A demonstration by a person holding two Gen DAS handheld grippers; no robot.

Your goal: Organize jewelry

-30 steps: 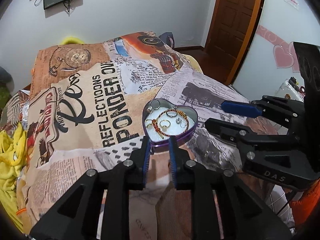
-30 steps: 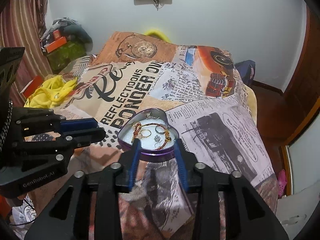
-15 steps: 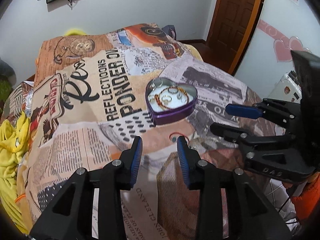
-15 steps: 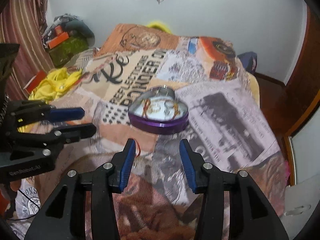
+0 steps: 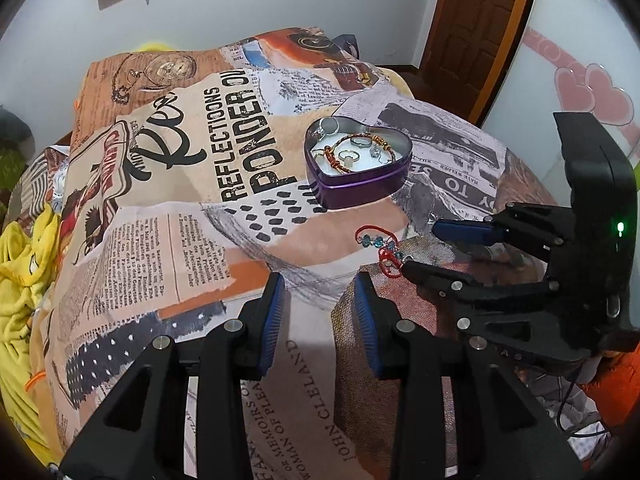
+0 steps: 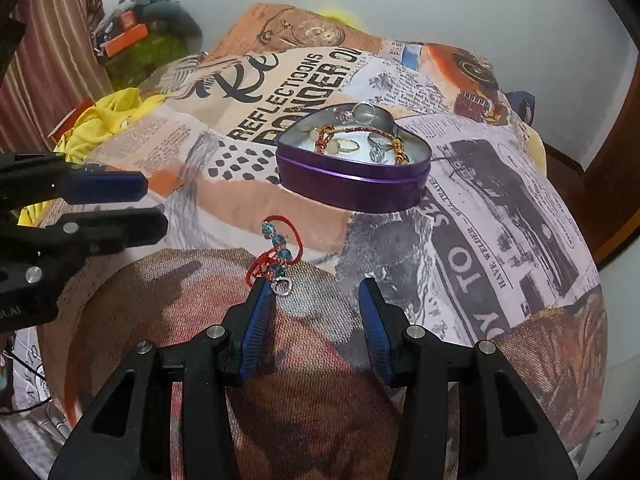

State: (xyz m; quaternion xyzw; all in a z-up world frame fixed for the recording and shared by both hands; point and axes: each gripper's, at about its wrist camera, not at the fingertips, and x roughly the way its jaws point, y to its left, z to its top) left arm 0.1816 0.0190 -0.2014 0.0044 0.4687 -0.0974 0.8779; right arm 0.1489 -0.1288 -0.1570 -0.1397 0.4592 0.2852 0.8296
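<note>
Bed cover: we work over a printed collage blanket (image 5: pixel 168 208) spread across the bed; it is soft and lumpy, so small pieces may sink into its folds.
Room edge: a yellow cloth (image 5: pixel 20 264) lies off the bed's left side and a wooden door (image 5: pixel 476 28) stands beyond, both well apart from our work.
Heart tin: the purple heart-shaped tin (image 6: pixel 352 184) sits open near the middle of the blanket, already holding a braided bangle (image 6: pixel 360 132) and several rings (image 6: pixel 348 145).
Left gripper: our left gripper (image 5: pixel 318 312) hangs with its jaws wide apart and nothing between them, short of the tin and to the left of the loose piece.
Right gripper: our right gripper (image 6: pixel 314 312) is likewise spread wide and holds nothing; its left finger (image 6: pixel 256 312) lies just beside the loose piece, possibly touching its ring end.
Red bracelet: a red cord bracelet (image 6: pixel 280 248) with blue beads lies on the blanket, between the tin and the right gripper.
Step in hand: we judge it is reaching for the one piece left outside the tin.
Next move: we would shift the right gripper leftward to straddle the cord, pinch low near the beads, then carry it over the tin's rim.
In the way: nothing blocks the path; the thin cord may slip, or we may catch blanket fabric with it.
</note>
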